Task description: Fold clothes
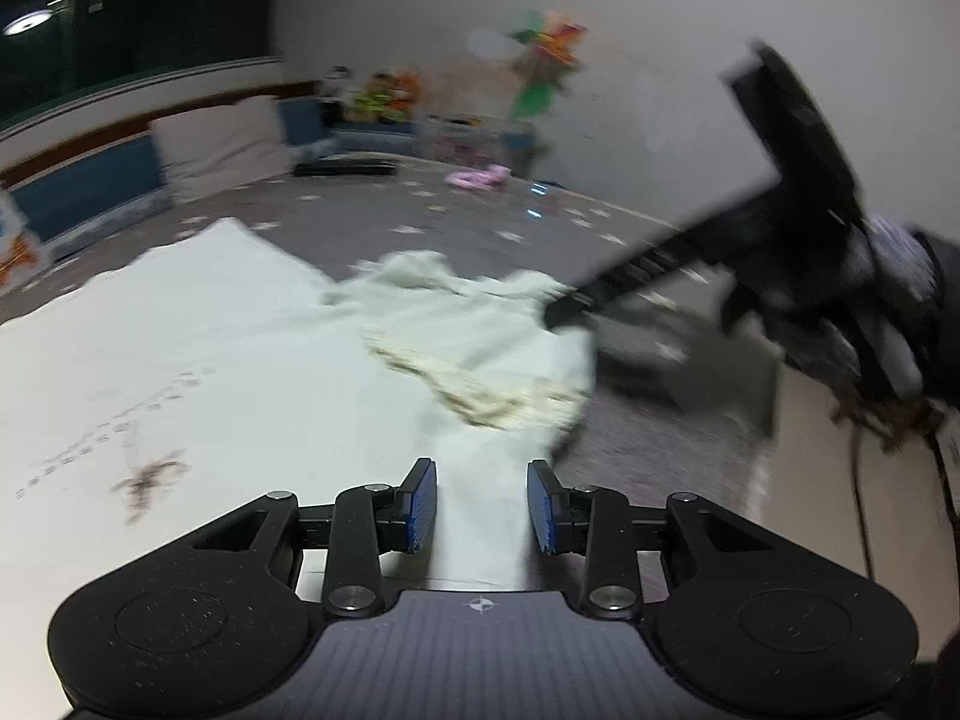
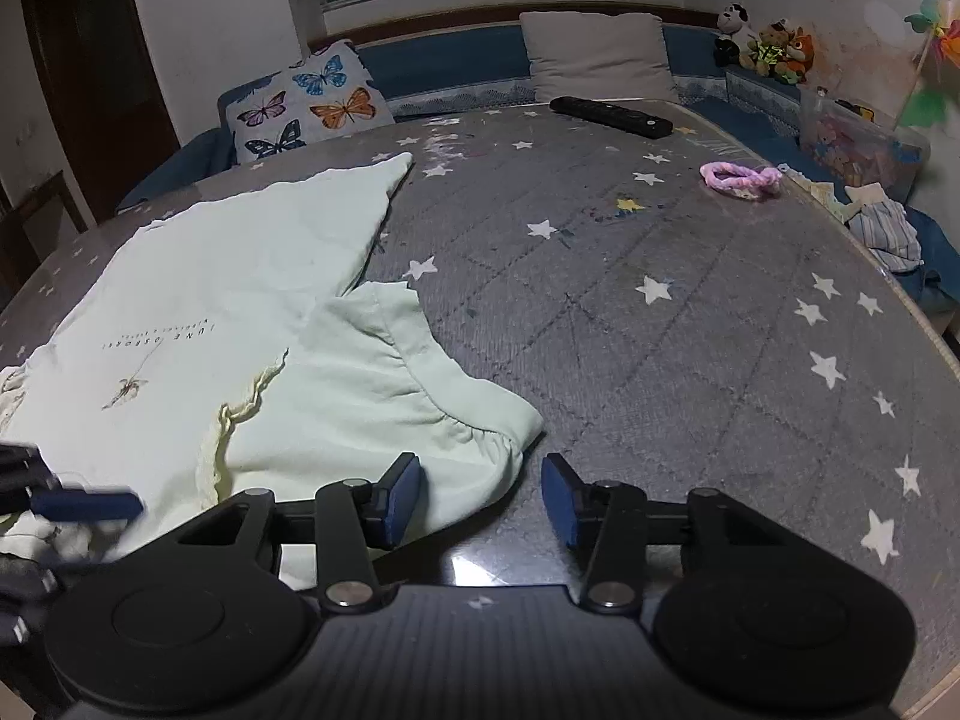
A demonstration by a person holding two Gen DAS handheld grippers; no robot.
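Observation:
A pale green T-shirt (image 2: 198, 300) with small print and a frilled sleeve (image 2: 384, 396) lies spread on the grey star-patterned mattress (image 2: 660, 330). My right gripper (image 2: 483, 498) hovers low at the sleeve's hem. Its jaws are apart, the left pad over the cloth and the right pad over bare mattress. My left gripper (image 1: 482, 504) stands open just above the shirt (image 1: 240, 360), with cloth showing in the gap between its blue pads. In the left wrist view the right gripper (image 1: 555, 315) reaches in from the right, its tips at the rumpled sleeve (image 1: 480, 324).
A black remote (image 2: 612, 114) and a pink knitted loop (image 2: 741, 177) lie far back on the mattress. A butterfly pillow (image 2: 306, 99), a beige pillow (image 2: 600, 57), plush toys (image 2: 768, 42) and a clear toy box (image 2: 858, 138) line the far edge. The mattress edge curves down the right.

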